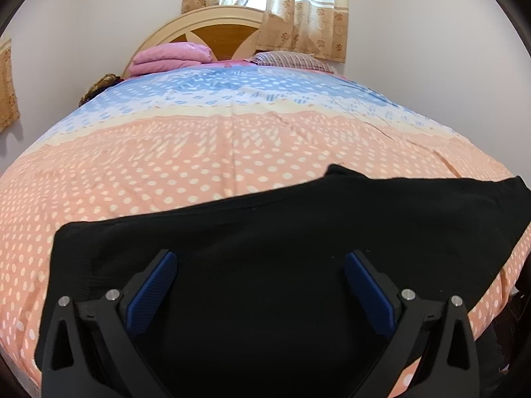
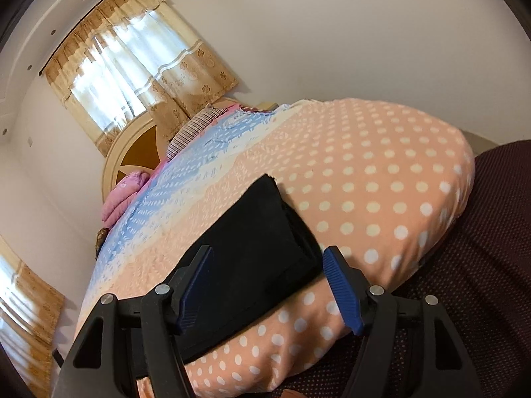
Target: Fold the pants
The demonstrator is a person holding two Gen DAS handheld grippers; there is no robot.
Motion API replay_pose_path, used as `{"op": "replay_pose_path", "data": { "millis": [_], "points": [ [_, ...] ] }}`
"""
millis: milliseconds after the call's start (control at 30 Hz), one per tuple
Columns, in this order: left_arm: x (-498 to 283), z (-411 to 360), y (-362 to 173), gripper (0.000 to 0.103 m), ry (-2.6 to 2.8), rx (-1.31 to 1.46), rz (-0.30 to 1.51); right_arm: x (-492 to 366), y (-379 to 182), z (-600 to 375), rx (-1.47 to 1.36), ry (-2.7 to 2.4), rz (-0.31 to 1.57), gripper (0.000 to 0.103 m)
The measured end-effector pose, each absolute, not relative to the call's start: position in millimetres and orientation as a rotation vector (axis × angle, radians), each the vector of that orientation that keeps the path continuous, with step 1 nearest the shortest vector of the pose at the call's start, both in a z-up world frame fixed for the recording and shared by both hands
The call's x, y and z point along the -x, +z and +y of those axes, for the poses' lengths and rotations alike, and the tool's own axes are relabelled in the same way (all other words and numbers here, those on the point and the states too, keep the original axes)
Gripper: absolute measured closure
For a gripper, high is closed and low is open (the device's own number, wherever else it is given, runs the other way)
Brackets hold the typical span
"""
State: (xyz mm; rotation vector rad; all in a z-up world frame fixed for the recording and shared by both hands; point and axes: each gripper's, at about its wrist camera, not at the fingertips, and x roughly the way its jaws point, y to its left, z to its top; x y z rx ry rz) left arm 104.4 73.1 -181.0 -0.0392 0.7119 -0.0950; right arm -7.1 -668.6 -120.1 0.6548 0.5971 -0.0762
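Black pants lie flat across the near part of the bed, on its peach dotted cover; in the right wrist view they show as a folded band near the bed's corner. Left hand-held gripper: jaws wide apart above the pants, nothing held. Right hand-held gripper: jaws apart, empty, with the pants' end showing between them. At the head of the bed sit a folded pink blanket and a striped pillow against the headboard. Curtains cover the window; the walls are white.
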Motion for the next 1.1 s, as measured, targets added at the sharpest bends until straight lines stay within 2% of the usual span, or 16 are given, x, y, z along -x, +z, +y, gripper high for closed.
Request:
{"op": "replay_pose_path", "data": {
  "millis": [233, 333, 533, 700, 767, 900, 1100],
  "points": [
    [-109, 92, -187, 0.0, -0.052, 0.068, 0.732, 5, -134, -674, -0.67, -0.055, 0.57, 0.035],
    [-108, 94, -188, 0.0, -0.052, 0.081, 0.738, 2, -143, -678, -0.732, -0.004, 0.544, 0.042],
    [-106, 93, -188, 0.0, -0.052, 0.073, 0.739, 4, -155, -694, -0.825, 0.04, 0.495, 0.059],
    [-106, 92, -189, 0.0, -0.053, 0.073, 0.74, 8, -162, -703, -0.864, 0.052, 0.484, 0.084],
    [-106, 92, -189, 0.0, -0.053, 0.074, 0.74, 10, -165, -706, -0.897, 0.068, 0.48, 0.088],
    [-106, 93, -189, 0.0, -0.055, 0.075, 0.741, 14, -161, -705, -0.881, 0.078, 0.46, 0.09],
    [-105, 94, -189, 0.0, -0.056, 0.076, 0.742, 20, -126, -676, -0.76, 0.126, 0.4, 0.091]
  ]
}}
